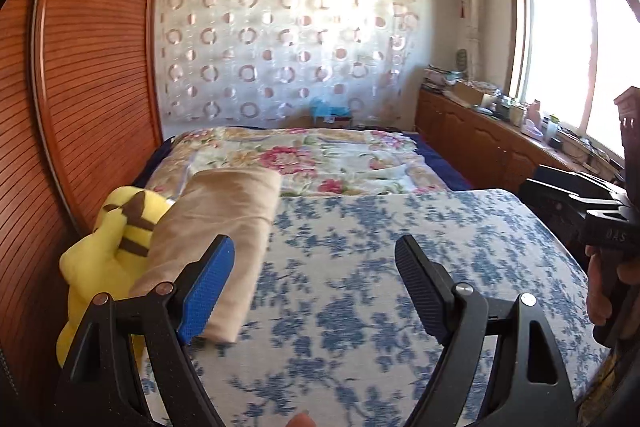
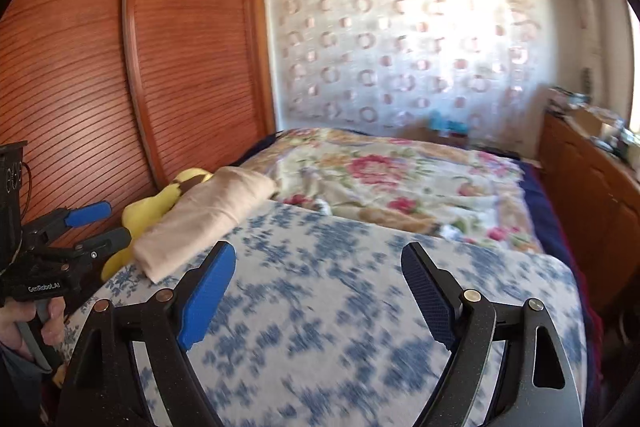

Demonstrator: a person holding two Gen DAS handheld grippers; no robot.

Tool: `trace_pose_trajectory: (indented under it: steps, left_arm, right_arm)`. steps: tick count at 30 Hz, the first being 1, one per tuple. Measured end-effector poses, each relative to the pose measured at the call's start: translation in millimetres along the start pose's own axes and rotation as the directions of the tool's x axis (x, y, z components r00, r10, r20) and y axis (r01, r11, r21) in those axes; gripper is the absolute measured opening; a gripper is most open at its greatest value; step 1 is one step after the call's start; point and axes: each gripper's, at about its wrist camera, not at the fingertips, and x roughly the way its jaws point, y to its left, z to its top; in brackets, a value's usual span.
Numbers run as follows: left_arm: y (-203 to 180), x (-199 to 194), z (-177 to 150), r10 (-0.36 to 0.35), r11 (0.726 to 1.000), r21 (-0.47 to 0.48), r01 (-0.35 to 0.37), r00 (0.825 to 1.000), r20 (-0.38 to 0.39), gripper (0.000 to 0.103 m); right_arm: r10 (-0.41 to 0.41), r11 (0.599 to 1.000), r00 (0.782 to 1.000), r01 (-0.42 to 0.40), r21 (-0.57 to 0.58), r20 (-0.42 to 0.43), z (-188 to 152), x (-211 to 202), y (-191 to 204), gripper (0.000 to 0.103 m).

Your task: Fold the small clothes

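The folded beige cloth (image 1: 224, 227) lies at the far left of the blue-flowered table (image 1: 400, 267), touching a yellow plush toy (image 1: 108, 247). The left gripper (image 1: 314, 287) and right gripper (image 2: 318, 291) hover above the table, jaws released, nothing between them.

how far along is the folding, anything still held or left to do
Done: one beige garment lies folded at the left edge of the blue-flowered cloth, beside the yellow plush toy. In hand: nothing; the left tool and right tool are both open and empty. Left: no unfolded clothes show in either view, so this piece looks finished.
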Motion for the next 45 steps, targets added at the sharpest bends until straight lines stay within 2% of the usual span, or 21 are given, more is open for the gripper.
trace_pose_trajectory:
  steps: [8, 14, 24, 45]
  left_arm:
    - [-44.2, -21.6, 14.8, -0.013, 0.999, 0.032, 0.012, 0.999, 0.035, 0.083]
    - [-60.0, -30.9, 16.9, -0.026, 0.999, 0.049, 0.024, 0.998, 0.049, 0.083]
    - [-62.5, -32.3, 17.4, -0.023, 0.999, 0.048, 0.021, 0.998, 0.053, 0.083]
    - [-69.7, -39.0, 24.5, -0.024, 0.998, 0.059, 0.02, 0.997, 0.068, 0.083]
  right_arm:
    - [-0.158, 0.985, 0.984, 0.153, 0.076, 0.077, -8.8, -81.5, -5.9, 0.086]
    - [-0.195, 0.977, 0.975, 0.183, 0.113, 0.108, -16.9, -112.3, -3.2, 0.086]
    - [-0.208, 0.974, 0.971, 0.194, 0.12, 0.114, -26.4, -111.9, 12.3, 0.086]
    - [-0.217, 0.972, 0.969, 0.203, 0.119, 0.118, -25.5, -107.5, -1.4, 0.086]
